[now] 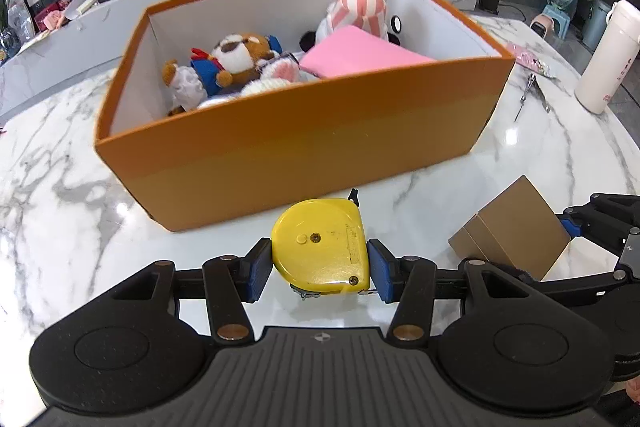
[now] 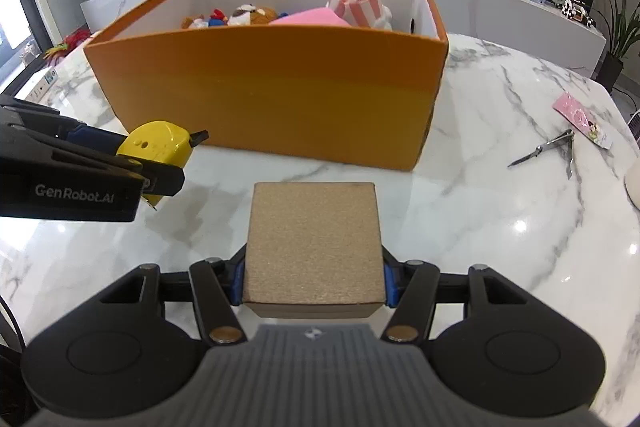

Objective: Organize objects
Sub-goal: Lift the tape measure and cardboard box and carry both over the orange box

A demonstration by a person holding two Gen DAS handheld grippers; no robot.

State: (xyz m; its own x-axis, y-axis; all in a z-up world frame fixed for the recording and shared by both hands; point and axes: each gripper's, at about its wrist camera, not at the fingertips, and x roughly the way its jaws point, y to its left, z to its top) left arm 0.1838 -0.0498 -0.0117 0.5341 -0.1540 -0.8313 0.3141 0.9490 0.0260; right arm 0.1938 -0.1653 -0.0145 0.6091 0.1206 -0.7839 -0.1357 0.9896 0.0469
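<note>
My left gripper (image 1: 319, 269) is shut on a yellow tape measure (image 1: 322, 243), held a little above the marble table in front of the orange box (image 1: 288, 147). My right gripper (image 2: 312, 283) is shut on a small brown cardboard box (image 2: 314, 247), its blue pads pressed on both sides. That brown box (image 1: 514, 233) shows at the lower right of the left wrist view. The tape measure (image 2: 160, 143) and the left gripper (image 2: 120, 163) show at the left of the right wrist view. The orange box (image 2: 272, 95) holds plush toys (image 1: 240, 59) and a pink item (image 1: 360, 55).
Small scissors (image 2: 548, 149) and a pink packet (image 2: 580, 119) lie on the marble table (image 2: 500, 227) to the right. A white flask (image 1: 610, 57) stands at the right edge. A long counter with routers, cables, plants and ornaments runs behind the table.
</note>
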